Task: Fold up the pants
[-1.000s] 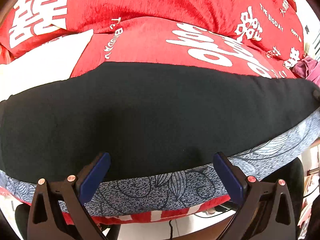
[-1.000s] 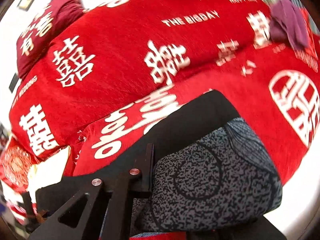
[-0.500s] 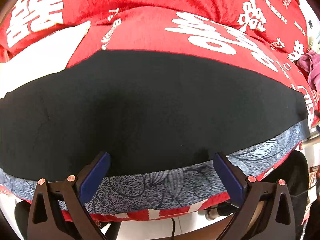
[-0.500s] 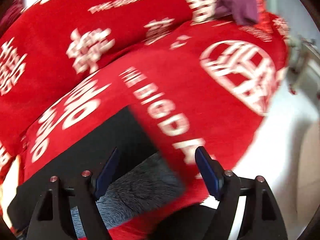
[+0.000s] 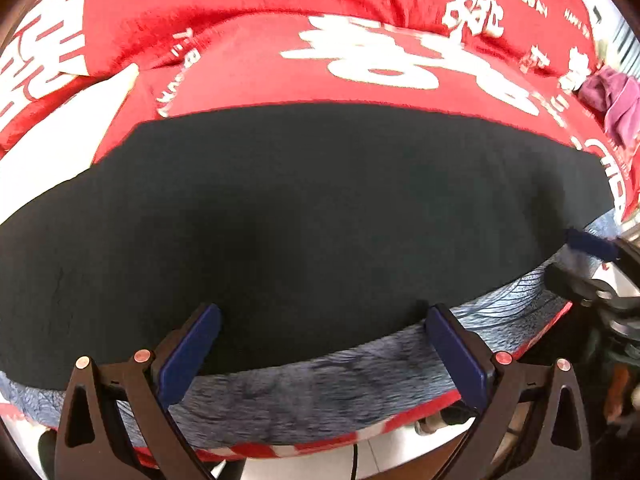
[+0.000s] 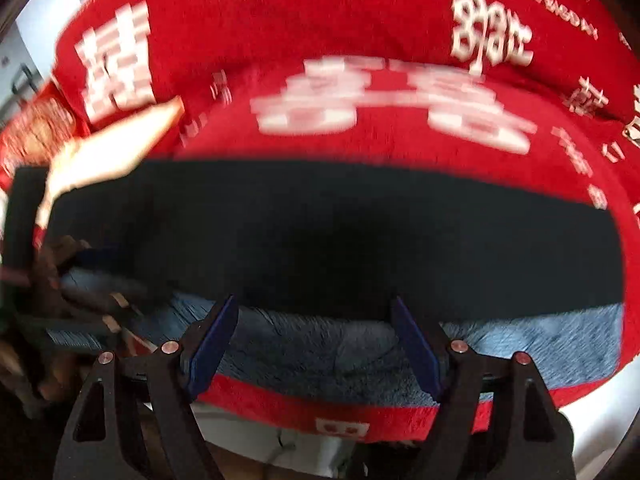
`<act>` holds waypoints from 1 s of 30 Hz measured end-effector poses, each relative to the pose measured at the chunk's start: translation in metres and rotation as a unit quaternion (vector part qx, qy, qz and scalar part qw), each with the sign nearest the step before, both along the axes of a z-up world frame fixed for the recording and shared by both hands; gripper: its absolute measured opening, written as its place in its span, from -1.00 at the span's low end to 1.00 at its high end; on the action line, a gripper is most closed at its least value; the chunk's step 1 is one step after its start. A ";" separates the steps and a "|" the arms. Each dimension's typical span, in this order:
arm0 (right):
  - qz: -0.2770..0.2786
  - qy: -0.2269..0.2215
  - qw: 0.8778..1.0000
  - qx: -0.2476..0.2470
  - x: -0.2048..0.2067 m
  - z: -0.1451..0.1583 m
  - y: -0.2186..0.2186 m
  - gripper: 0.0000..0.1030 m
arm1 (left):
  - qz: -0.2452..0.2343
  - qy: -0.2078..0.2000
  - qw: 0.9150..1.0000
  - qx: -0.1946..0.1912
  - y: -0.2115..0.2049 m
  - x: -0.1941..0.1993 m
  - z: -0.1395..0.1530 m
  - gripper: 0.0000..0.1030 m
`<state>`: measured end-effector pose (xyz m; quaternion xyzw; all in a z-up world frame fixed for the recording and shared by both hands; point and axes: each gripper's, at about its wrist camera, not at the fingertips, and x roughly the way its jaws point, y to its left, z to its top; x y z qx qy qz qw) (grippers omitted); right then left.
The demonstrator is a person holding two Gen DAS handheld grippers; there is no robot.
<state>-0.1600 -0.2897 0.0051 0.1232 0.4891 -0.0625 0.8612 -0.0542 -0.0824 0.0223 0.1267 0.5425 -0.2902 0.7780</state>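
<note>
Across the red bedspread (image 5: 248, 64) the pants (image 5: 304, 216) lie flat as a long dark band, their long axis running left to right in both wrist views, with a blue-grey patterned strip (image 5: 320, 392) along the near edge by the bed's front. Both tools point steeply down over that near edge. The left tool (image 5: 320, 344) hangs released, jaws wide, nothing between its blue pads (image 5: 188, 354); the right tool (image 6: 316, 344) is likewise spread and grasps nothing, though that view is blurred. The right tool also shows at the far right of the left view, so each hand stands over its own stretch of the edge. Judging from this, the next fold likely needs both tools to pinch the near edge and carry it away toward the far side.
</note>
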 end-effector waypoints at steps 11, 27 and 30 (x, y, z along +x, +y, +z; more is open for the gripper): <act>-0.105 0.060 0.991 -0.058 -0.040 -0.018 -0.084 1.00 | 0.142 0.022 0.990 -0.009 0.087 0.045 -0.001 1.00; -0.048 0.000 0.995 -0.083 -0.012 -0.014 -0.041 1.00 | 0.046 -0.003 0.999 0.007 -0.068 0.078 0.019 1.00; -0.049 -0.018 0.995 -0.090 -0.017 -0.015 -0.038 1.00 | 0.047 -0.007 0.999 0.004 -0.067 0.076 0.009 1.00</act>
